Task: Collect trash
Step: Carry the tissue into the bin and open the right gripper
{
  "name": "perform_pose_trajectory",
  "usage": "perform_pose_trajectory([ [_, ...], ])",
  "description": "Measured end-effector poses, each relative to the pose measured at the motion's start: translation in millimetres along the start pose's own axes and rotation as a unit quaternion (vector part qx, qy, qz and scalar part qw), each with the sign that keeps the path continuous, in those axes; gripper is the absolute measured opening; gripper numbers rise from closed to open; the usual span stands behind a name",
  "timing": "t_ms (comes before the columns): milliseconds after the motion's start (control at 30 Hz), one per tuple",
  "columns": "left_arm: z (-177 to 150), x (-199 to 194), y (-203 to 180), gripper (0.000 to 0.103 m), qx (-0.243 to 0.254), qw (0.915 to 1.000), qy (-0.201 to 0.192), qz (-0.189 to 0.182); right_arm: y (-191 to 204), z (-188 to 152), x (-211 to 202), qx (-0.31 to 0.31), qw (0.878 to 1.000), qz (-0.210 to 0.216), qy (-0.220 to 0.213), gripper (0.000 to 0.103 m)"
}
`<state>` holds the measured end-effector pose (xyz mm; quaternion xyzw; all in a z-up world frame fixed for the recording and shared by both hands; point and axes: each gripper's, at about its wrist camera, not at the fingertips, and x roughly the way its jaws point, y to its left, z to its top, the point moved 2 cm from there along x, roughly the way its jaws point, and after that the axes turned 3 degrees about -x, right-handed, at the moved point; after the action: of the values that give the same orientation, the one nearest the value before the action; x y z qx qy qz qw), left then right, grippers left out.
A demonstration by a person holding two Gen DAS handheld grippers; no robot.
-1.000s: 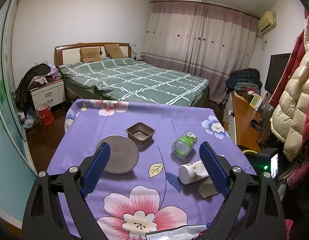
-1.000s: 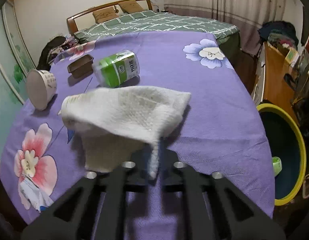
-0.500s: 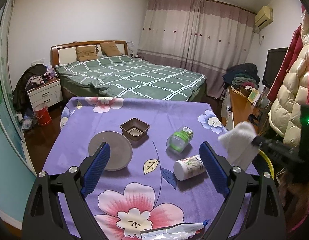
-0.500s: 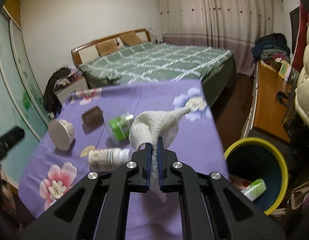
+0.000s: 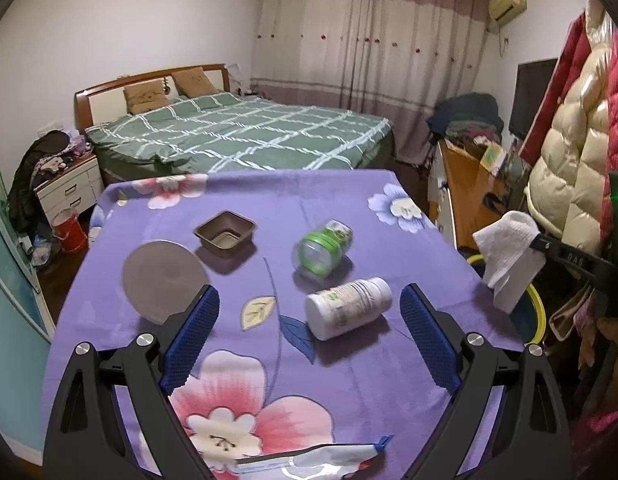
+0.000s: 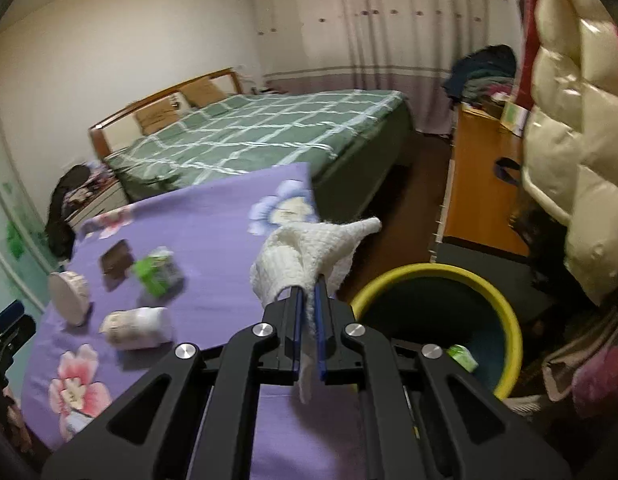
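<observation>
Carrying item: white tissue (image 6: pixel 309 256), pinched in the closed right tongs (image 6: pixel 307 300), lifted off the surface (image 5: pixel 349 208) within the last second, now past its right edge, beside the yellow-rimmed bin (image 6: pixel 505 312). Left tongs (image 5: pixel 309 316): wide open, empty. Release judged next.

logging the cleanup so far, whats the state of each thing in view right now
white paper towel: crumpled, clamped in the right gripper, off the table
left gripper: open, empty
white plastic bottle: lying on its side
clear green-labelled bottle: lying on its side
round paper bowl: tipped on its side
brown square plastic tray: upright, empty
yellow-rimmed bin: open, some trash inside
</observation>
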<state>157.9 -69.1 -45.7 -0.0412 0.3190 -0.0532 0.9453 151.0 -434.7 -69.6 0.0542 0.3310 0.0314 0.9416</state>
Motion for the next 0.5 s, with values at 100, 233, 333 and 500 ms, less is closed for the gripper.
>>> perform_pose_trajectory([
  [100,-2,11,-12,0.090,0.008,0.9999,0.013,-0.002,-22,-4,4,0.015,1.000,-0.023,0.004,0.006],
  [233,-5,24,-25,0.090,0.017,0.9995,0.027,0.001,-46,-10,16,0.029,0.998,-0.052,0.017,0.008],
  [333,-7,32,-32,0.090,0.021,0.9991,0.037,0.004,-62,-16,30,0.039,0.996,-0.071,0.034,0.009],
  [500,-9,46,-39,0.091,0.022,0.9982,0.053,0.014,-84,-26,52,0.046,0.993,-0.094,0.063,0.025],
])
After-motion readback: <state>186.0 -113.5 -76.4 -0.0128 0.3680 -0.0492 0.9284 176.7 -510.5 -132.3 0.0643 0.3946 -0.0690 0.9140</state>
